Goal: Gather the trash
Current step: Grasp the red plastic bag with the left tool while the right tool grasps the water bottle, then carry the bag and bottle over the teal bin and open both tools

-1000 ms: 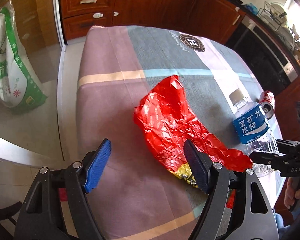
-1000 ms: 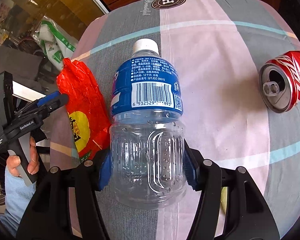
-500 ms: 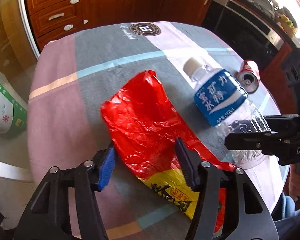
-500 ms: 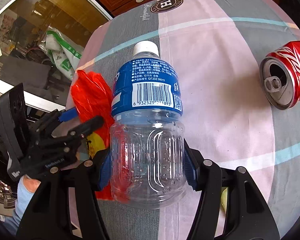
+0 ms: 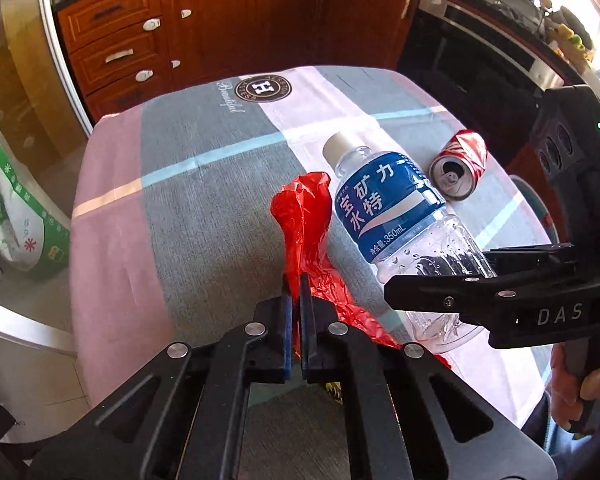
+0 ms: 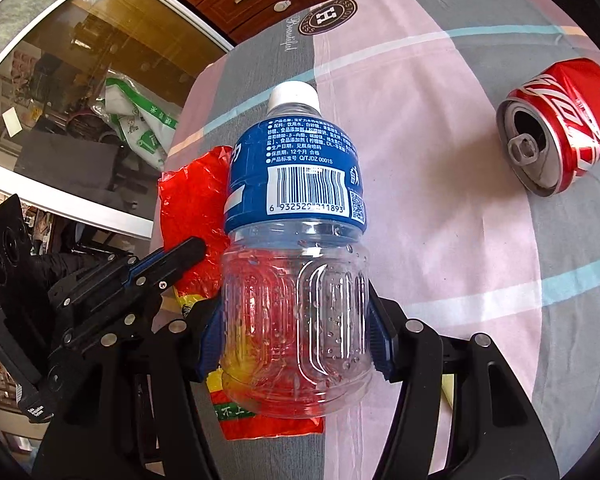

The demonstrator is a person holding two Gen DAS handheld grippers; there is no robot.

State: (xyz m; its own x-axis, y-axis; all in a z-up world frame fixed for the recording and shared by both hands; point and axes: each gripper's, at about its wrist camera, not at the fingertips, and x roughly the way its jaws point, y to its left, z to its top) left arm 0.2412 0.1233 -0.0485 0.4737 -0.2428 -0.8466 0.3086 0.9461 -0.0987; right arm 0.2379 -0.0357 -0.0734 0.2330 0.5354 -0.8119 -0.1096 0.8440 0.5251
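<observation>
My left gripper (image 5: 295, 286) is shut on a crumpled red plastic wrapper (image 5: 304, 216), which bunches up between its blue pads; the gripper also shows in the right wrist view (image 6: 172, 258) on the wrapper (image 6: 192, 204). My right gripper (image 6: 294, 336) is shut on the clear lower body of an empty plastic bottle (image 6: 296, 240) with a blue label and white cap. The bottle (image 5: 384, 208) lies just right of the wrapper, with the right gripper (image 5: 460, 280) across its base. A crushed red soda can (image 6: 560, 124) lies on its side to the right, apart from both grippers.
Everything rests on a table with a pink, grey and blue striped cloth (image 5: 204, 152). Wooden cabinets (image 5: 220, 20) stand behind it. A white and green bag (image 5: 16, 200) sits on the floor to the left. A dark oven front (image 5: 480, 60) is at the back right.
My left gripper has closed on the red wrapper, which is now bunched into a narrow strip. The right gripper stays shut on the bottle.
</observation>
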